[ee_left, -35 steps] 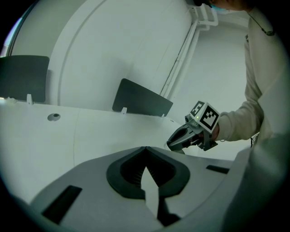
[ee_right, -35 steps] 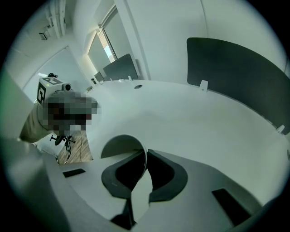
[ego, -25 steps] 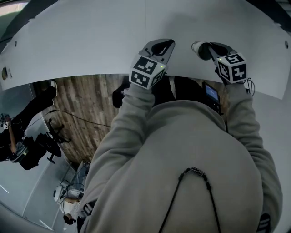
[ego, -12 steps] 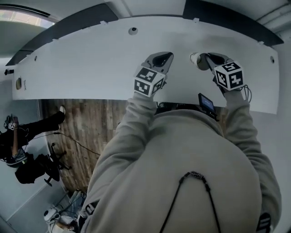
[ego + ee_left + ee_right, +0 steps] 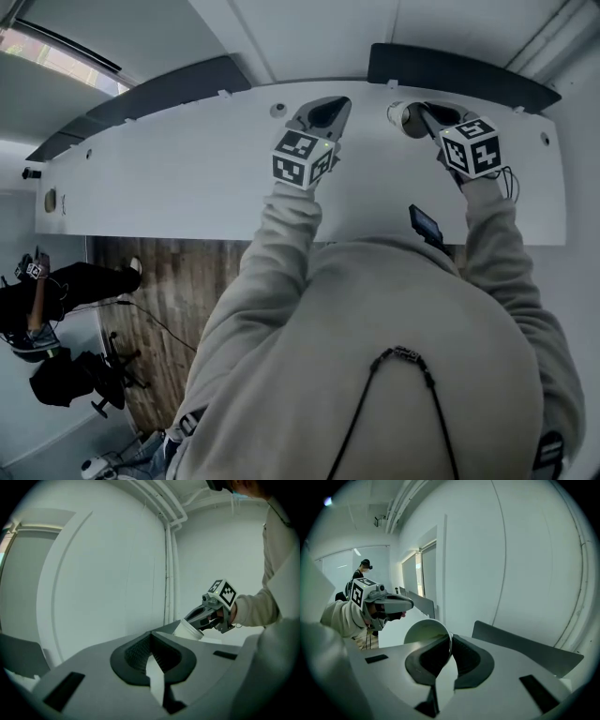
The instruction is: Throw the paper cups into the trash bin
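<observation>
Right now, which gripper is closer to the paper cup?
Right. The right gripper pinches the paper cup by its wall; the left gripper is beside it, not touching.

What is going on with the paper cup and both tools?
paper cup, tipped on its side in the air, pinched at the rim, looks empty.
right tool, shut on the paper cup's wall.
left tool, shut, nothing seen in it.

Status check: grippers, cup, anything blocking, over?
Left gripper shut, empty. Right gripper shut on paper cup rim. White panel ahead; no trash bin in view.
</observation>
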Demonstrator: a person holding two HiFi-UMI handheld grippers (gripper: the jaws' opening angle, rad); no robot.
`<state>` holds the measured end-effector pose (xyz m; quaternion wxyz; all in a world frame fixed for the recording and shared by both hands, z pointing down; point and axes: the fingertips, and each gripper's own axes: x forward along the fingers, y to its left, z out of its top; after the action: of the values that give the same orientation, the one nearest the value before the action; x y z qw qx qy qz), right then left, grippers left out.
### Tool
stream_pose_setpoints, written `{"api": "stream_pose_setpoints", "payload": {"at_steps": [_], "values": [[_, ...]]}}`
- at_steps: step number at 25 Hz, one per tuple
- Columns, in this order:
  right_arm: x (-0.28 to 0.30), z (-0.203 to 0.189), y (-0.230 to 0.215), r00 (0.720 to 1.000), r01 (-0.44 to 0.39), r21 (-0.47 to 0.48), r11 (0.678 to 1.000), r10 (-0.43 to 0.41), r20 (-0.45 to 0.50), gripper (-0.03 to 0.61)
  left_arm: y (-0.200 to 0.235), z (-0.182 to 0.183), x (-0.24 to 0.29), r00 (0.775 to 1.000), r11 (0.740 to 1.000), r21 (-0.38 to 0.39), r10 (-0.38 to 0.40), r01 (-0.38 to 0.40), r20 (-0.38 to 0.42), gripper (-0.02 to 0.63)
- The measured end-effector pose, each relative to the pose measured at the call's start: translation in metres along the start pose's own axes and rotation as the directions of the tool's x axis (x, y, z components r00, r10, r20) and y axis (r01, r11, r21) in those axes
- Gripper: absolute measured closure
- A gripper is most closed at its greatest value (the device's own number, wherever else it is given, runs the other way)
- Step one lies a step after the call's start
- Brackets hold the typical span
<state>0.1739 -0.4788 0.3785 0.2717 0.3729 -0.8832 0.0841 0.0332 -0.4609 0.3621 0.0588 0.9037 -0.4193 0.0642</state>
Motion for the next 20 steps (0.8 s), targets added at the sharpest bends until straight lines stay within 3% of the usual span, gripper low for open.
{"api": "stream_pose_setpoints", "payload": {"at_steps": [9,12,20], "values": [[-0.038,0.028,-0.037,0.998,0.027,-0.068,0.997,-0.023,0.060,0.537,-0.035,0.084,0.034,0.991,0.996,0.076,-0.065,0.057,0.116,0.620],[-0.042,0.018,-0.038,0.997,0.010,-0.048,0.999,-0.006,0.072,0.537,-0.041,0.079,0.035,0.994,0.995,0.089,-0.051,0.043,0.094,0.620],[-0.023,-0.005,-0.042,0.997,-0.071,-0.055,0.996,0.073,0.038,0.537,-0.018,0.050,0.027,0.994,0.995,0.039,0.095,-0.097,0.053,0.620]]}}
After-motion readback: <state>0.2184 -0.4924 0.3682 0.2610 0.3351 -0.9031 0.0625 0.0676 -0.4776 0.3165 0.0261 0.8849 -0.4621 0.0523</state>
